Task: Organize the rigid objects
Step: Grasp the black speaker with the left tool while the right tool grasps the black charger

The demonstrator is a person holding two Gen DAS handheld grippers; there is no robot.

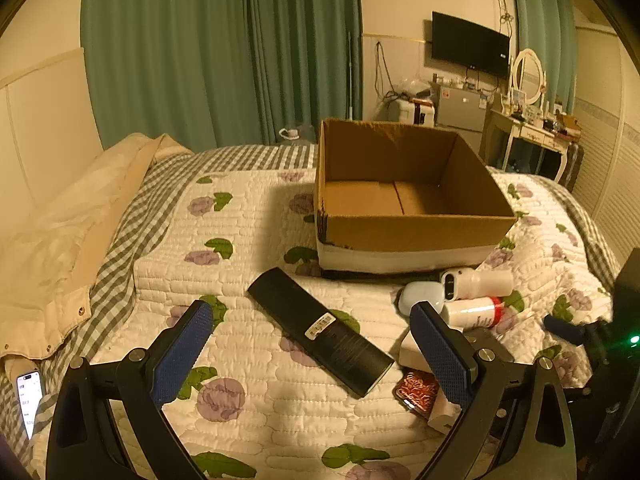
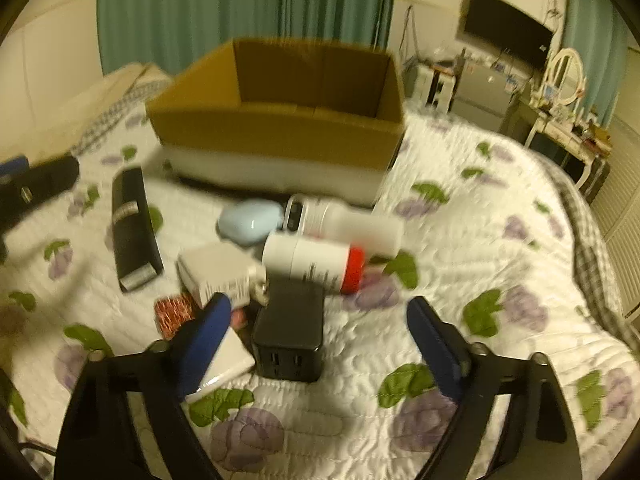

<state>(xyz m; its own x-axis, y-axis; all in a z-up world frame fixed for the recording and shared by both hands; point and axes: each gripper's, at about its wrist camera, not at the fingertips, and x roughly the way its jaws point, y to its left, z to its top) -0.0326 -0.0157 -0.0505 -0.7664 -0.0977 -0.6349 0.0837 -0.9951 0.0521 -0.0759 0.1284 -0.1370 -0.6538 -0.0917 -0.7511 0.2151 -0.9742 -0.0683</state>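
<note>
An open cardboard box (image 1: 408, 236) stands empty on the bed, also in the right wrist view (image 2: 280, 136). In front of it lie a long black box (image 1: 320, 330) (image 2: 134, 226), a pale blue case (image 1: 422, 295) (image 2: 250, 220), two white bottles, one red-capped (image 1: 474, 312) (image 2: 312, 262), a white box (image 2: 218, 270), a black charger (image 2: 290, 334) and a copper-patterned item (image 2: 174, 314). My left gripper (image 1: 312, 348) is open above the long black box. My right gripper (image 2: 320, 334) is open around the black charger, not touching it.
A floral quilt (image 1: 240, 248) covers the bed, with a cream duvet (image 1: 68, 236) at the left. A phone (image 1: 30, 400) lies at the left edge. A dresser with mirror (image 1: 532, 120) and a TV (image 1: 470, 44) stand beyond the bed.
</note>
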